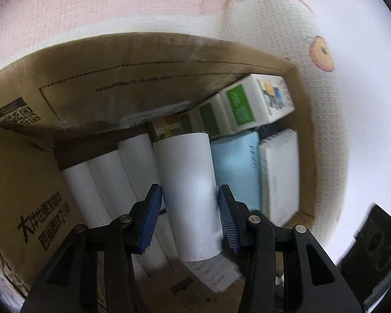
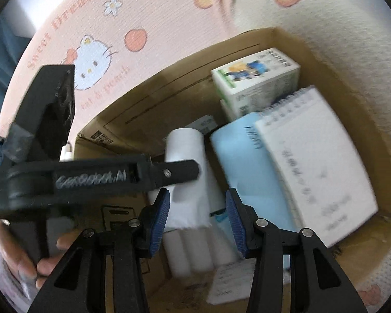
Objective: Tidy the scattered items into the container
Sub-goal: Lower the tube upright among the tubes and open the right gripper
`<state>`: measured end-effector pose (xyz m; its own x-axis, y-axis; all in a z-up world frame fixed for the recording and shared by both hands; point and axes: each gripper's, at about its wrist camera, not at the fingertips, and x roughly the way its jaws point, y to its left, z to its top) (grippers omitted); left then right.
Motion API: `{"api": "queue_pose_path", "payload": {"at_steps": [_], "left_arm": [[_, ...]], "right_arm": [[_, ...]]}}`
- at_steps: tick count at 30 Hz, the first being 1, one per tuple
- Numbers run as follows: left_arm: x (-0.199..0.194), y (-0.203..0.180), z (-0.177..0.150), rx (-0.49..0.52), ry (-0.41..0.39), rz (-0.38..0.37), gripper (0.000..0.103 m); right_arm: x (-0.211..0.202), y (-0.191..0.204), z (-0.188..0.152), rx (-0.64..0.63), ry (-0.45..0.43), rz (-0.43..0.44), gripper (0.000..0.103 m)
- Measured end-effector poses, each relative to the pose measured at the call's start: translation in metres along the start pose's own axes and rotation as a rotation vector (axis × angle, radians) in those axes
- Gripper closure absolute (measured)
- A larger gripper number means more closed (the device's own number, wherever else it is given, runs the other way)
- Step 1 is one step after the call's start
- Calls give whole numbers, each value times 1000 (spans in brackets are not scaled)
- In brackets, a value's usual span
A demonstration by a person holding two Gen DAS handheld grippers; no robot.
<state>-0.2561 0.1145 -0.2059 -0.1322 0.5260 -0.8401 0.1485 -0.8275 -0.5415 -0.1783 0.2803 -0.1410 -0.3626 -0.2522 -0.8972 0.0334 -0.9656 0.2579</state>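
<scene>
A brown cardboard box (image 1: pixel 112 78) stands open on a pink cartoon cloth. My left gripper (image 1: pixel 190 217) is shut on a white roll (image 1: pixel 187 195), which is tilted over the box's inside. Below it, several more white rolls (image 1: pixel 101 182) lie side by side against the left wall. In the right wrist view, one black finger (image 2: pixel 179 173) of the left gripper crosses the held roll (image 2: pixel 185 151). My right gripper (image 2: pixel 198 221) hovers open over the box (image 2: pixel 352 91), and nothing touches its blue pads.
The box also holds green-and-white cartons (image 1: pixel 247 104) at the back, a light blue pack (image 1: pixel 234 167), a spiral notebook (image 1: pixel 279 172) and a paper slip (image 1: pixel 213 271). A hand (image 2: pixel 47 260) grips the left tool. The Hello Kitty cloth (image 2: pixel 96 60) surrounds the box.
</scene>
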Motion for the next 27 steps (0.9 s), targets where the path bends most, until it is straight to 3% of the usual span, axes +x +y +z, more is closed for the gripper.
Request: {"api": "queue_pose_path", "payload": {"at_steps": [1,2,3,7,14,19,23,24,27], "left_arm": [[2,-2,-1,11,-11,31,54],[4,-4,-1,23,-18,43,54],[6,-5,-2,37,-23,56,54],[13,3,0,-24,-28,30,54],[29,18,8,-120,-27,7,54],[34,18,5,-112,-69,27,54],[34,20,4,-120,-71,-9,54],[34,21,3,-121,-70,-17,54],[32,23,2,-125,-72,-15,54]], "right_arm": [[-2,-2,-2,1,3,-26,64],[-3,-5,-4,4,17,-69,79],[-3,-6,-5,3,22,-87,82],[-4,-13,-9,7,29,-127,87],[-8,-23,-13,45,40,-122,87],[-17,-29,-16,48,24,-142,87],[-24,-46,-13,48,18,-138,87],[-20,-25,-9,43,19,-139,87],[-22,-26,-7,42,28,-129,87]]}}
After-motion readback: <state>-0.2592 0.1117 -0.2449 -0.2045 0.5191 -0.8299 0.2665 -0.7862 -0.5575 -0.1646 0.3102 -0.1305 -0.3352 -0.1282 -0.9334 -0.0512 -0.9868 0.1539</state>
